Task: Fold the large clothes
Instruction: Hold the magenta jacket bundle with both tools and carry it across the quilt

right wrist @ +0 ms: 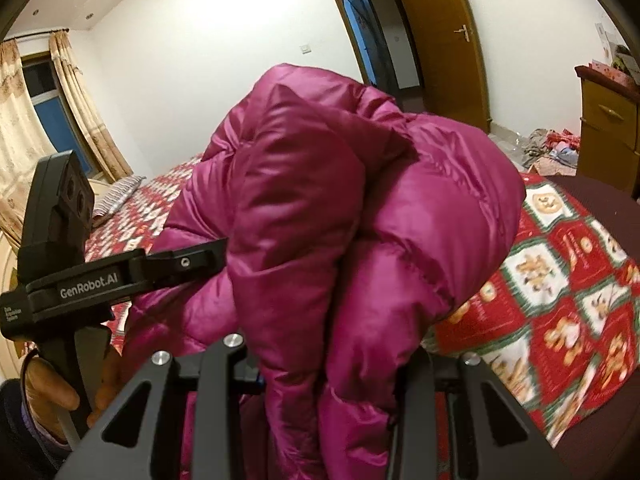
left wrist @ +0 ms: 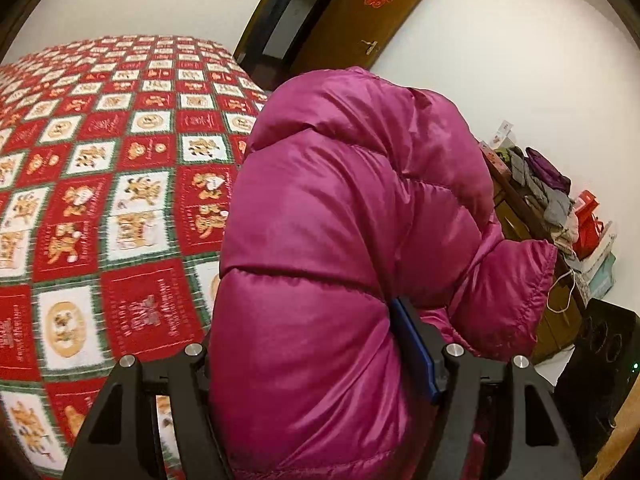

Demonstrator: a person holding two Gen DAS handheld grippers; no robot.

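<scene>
The big bed point(left wrist: 100, 184) with its red, white and green bear blanket lies under and beyond both claws. Held up over it is the puffy pink coat point(left wrist: 340, 220). It fills the space right in front of each claw and bulges up past the tips.

The left claw point(left wrist: 320, 364) has a fat roll of the coat squeezed between its fingers, so it stands wide but is holding on. The right claw point(right wrist: 332, 364) pinches a thinner bunch of coat.

The step now looks like carrying the coat over the bed to lay it flat. To do it well, both claws should keep their grip tight, because the shiny cloth is slippery. They should stay level with each other, spread apart so the coat opens out, and lower it gently so no sleeve gets tucked under.
</scene>
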